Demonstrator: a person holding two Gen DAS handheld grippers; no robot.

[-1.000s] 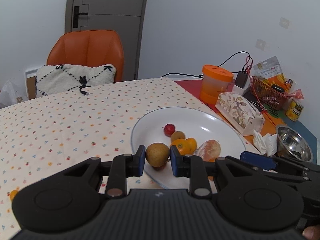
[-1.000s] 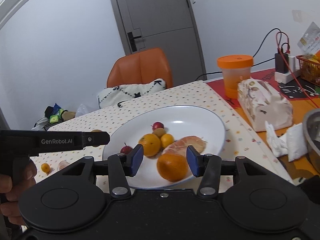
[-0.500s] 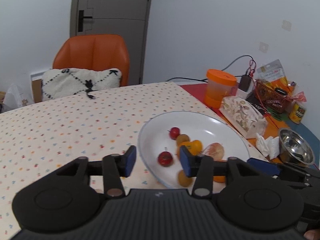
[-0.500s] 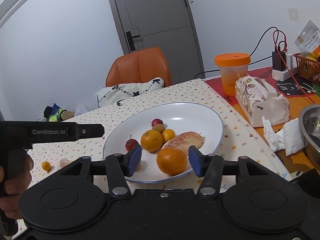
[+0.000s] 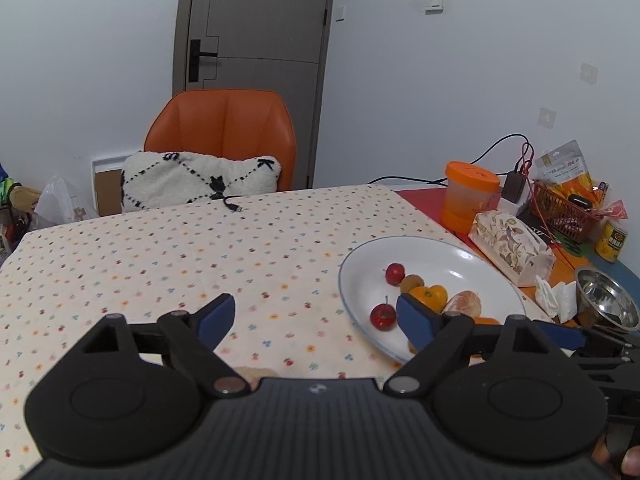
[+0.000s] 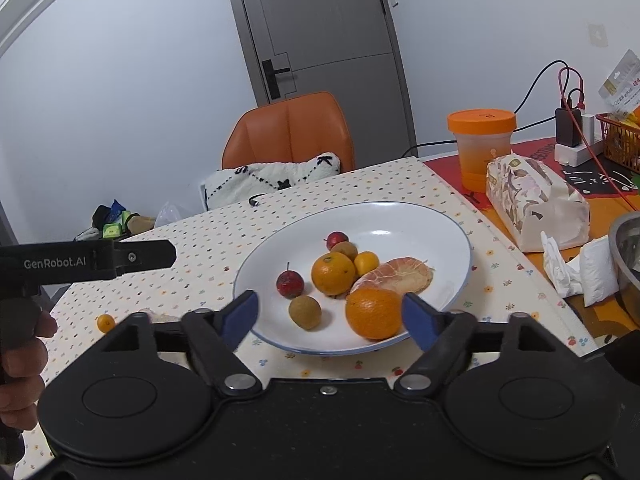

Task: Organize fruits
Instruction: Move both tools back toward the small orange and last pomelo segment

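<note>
A white plate (image 6: 400, 222) holds several fruits: a large orange (image 6: 374, 313) at its near rim, a brown fruit (image 6: 305, 312), a stemmed red fruit (image 6: 289, 283), a second orange (image 6: 333, 273) and a peeled citrus (image 6: 394, 276). My right gripper (image 6: 330, 316) is open just short of the plate, with nothing between its fingers. My left gripper (image 5: 316, 316) is wide open over the dotted tablecloth, left of the plate (image 5: 440, 256), and holds nothing. Its right finger overlaps the plate's near rim beside the red fruit (image 5: 382, 316). A small orange fruit (image 6: 106, 323) lies on the cloth to the left.
Right of the plate stand an orange-lidded jar (image 5: 470, 200), a patterned tissue pack (image 5: 512, 248), crumpled napkins (image 5: 556, 300) and a steel bowl (image 5: 606, 304). An orange chair (image 5: 224, 128) with a white cushion is behind the table. A hand (image 6: 20, 360) holds the left gripper's handle.
My left gripper let go of the brown fruit onto the plate, opened wide and drew back to the left. My right gripper opened wider and backed off a little from the large orange.
</note>
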